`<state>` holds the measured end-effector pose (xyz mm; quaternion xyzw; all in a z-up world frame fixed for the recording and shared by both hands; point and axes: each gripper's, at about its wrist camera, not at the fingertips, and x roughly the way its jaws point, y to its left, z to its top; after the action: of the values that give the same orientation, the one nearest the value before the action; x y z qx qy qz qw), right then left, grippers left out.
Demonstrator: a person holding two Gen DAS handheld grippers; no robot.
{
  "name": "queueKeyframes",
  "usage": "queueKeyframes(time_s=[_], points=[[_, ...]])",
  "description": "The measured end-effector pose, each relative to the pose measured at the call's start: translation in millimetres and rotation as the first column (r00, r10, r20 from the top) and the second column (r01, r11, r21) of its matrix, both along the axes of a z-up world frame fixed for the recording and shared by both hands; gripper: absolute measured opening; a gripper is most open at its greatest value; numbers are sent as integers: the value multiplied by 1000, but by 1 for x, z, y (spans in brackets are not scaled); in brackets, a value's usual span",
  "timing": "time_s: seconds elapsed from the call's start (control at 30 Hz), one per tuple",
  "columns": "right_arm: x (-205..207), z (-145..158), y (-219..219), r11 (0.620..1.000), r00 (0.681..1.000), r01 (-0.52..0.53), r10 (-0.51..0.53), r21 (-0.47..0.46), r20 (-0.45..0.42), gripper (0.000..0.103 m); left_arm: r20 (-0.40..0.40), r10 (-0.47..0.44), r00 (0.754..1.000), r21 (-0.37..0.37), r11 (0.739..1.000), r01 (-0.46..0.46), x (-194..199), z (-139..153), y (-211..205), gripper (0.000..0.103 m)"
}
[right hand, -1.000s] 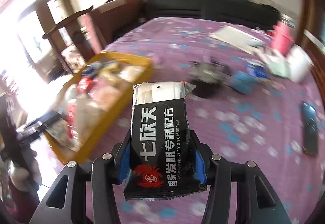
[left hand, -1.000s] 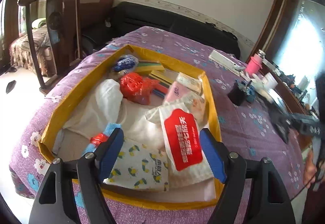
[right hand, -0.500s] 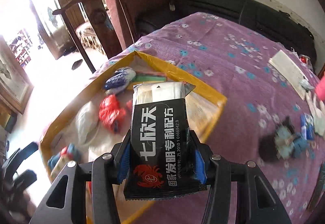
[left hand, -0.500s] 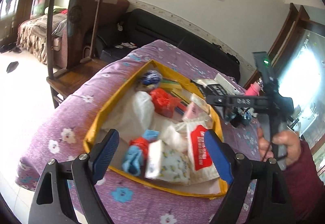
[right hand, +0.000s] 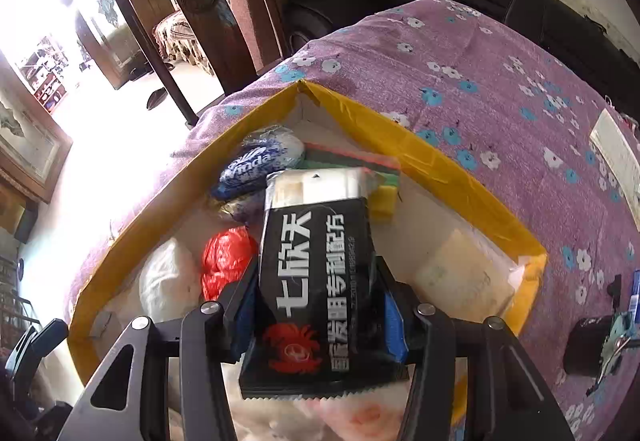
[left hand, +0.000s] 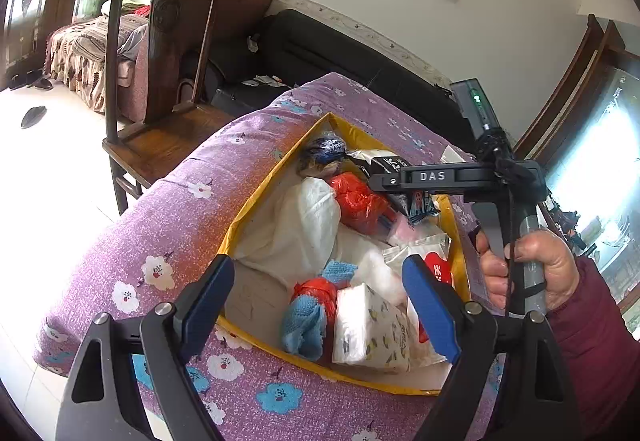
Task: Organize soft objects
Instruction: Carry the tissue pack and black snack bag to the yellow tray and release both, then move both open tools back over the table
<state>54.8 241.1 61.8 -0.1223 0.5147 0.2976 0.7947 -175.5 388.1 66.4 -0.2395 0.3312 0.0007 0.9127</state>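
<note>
The black packet [right hand: 316, 273] with white lettering and a red crab mark is clamped by its sides in your right gripper [right hand: 318, 305], the blue pads pressing in on both edges, and it hangs over the inside of the yellow-edged cardboard box [right hand: 440, 161] on the purple flowered cloth [right hand: 500, 73]. Under and around it lie a red plastic bag [right hand: 228, 261], a blue-and-white wrapped pack [right hand: 256, 161], a stack of coloured sponges [right hand: 360, 165] and a white bag [right hand: 168, 281].

Your left gripper [left hand: 318, 305] is empty, its jaws standing wide apart over the near corner of the box, above a blue cloth [left hand: 302, 321] and a tissue pack printed with lemons [left hand: 372, 329].

The risks, as I judge them: the packet is slick and pinched low, so most of it stands free above the pads; if you loosen before it is down among the others, it may tip and slide onto the sponges or against the box wall. The box is crowded, so pushing down hard could crush the soft bags beneath. Your two grippers are also working over the same box and could knock together.
</note>
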Motion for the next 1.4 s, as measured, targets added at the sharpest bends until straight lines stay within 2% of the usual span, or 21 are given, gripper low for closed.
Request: queueKeyframes(time_s=[0.23,0.3,0.33,0.47,0.7,0.9,1.07,1.17,1.23,1.3,1.4], points=[[7,-11,6,1000,1000,12,-12,-8,19,57,-8,-5,1000,16,1000,5,-1,3,-5,86],[8,-9,4,1000,1000,9,-9,22,10,65,-4,0,1000,25,1000,0,-2,6,-6,87],[8,-6,1,999,1000,16,-16,42,6,71,-2,3,1000,29,1000,-3,-3,8,-6,87],[5,22,-19,987,999,42,-46,153,23,80,6,13,1000,52,999,-14,-8,15,-12,90],[-22,60,-73,977,988,66,-93,204,126,84,26,-3,1000,87,996,1,-14,29,-33,91],[-52,69,-145,973,971,112,-150,202,184,86,54,-49,997,155,987,40,-21,49,-70,91],[-72,63,-227,959,949,208,-245,192,197,88,85,-101,991,232,969,79,-23,66,-111,94],[-84,61,-284,933,925,292,-331,209,187,88,149,-111,983,282,957,65,-26,80,-141,103],[-91,60,-323,910,901,353,-393,218,184,89,180,-139,974,298,951,81,-25,86,-158,103],[-98,57,-361,880,870,419,-460,226,180,90,183,-194,964,310,942,131,-20,89,-182,103],[-105,49,-413,823,820,515,-555,241,141,90,148,-292,945,321,918,233,-6,82,-221,103]])
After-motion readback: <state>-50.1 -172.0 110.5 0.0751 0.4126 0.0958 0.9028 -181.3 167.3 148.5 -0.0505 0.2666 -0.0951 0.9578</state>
